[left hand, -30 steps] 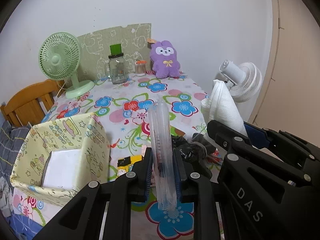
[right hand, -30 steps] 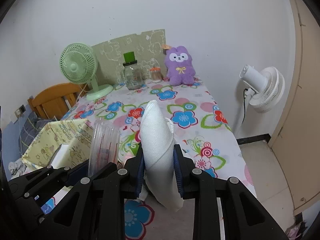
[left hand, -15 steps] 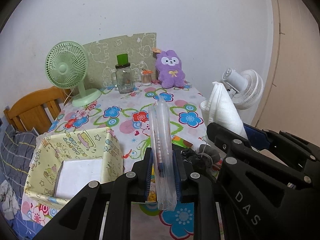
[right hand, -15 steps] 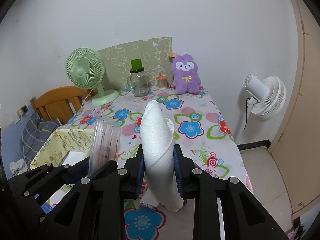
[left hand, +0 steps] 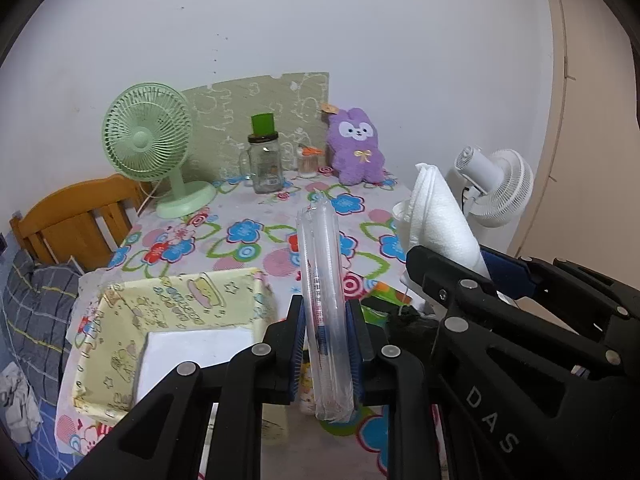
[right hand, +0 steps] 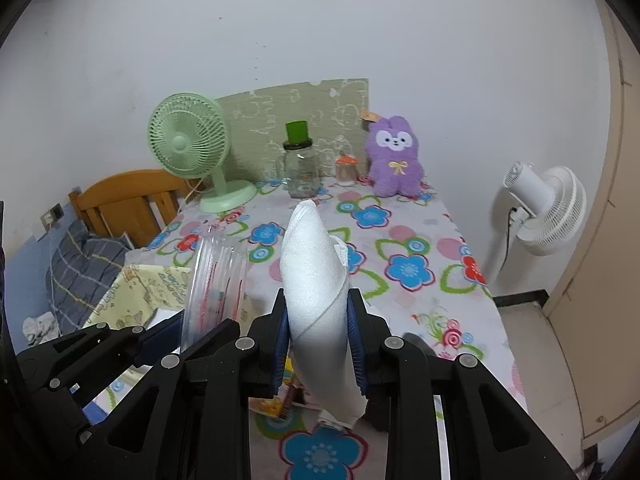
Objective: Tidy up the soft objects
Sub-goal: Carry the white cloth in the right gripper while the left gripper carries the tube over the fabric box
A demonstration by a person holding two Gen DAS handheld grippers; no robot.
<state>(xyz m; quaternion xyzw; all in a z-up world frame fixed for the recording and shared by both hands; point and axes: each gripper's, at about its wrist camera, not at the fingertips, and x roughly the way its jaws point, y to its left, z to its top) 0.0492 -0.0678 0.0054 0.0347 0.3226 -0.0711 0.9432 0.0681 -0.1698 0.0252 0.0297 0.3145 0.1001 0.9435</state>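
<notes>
Soft, even indoor light — both fisheye views bright and mostly sharp.

The white wall point(left hand: 360, 40) is evenly lit and shows no glare; shadows on the floral tablecloth point(right hand: 400, 240) are faint. Straight lines bow toward the edges, and black vignette fills the corners. The black gripper frames up close read dark, with little detail.

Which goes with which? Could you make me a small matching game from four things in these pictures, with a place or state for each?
Things:
1. folded white cloth
2. clear plastic packet
3. purple plush rabbit
4. yellow patterned box

Places or states:
A. sits at the table's far edge by the wall
B. clamped in the left gripper
C. stands open, something white inside
D. clamped in the right gripper

Pairs: 1-D, 2-B, 3-A, 4-C
</notes>
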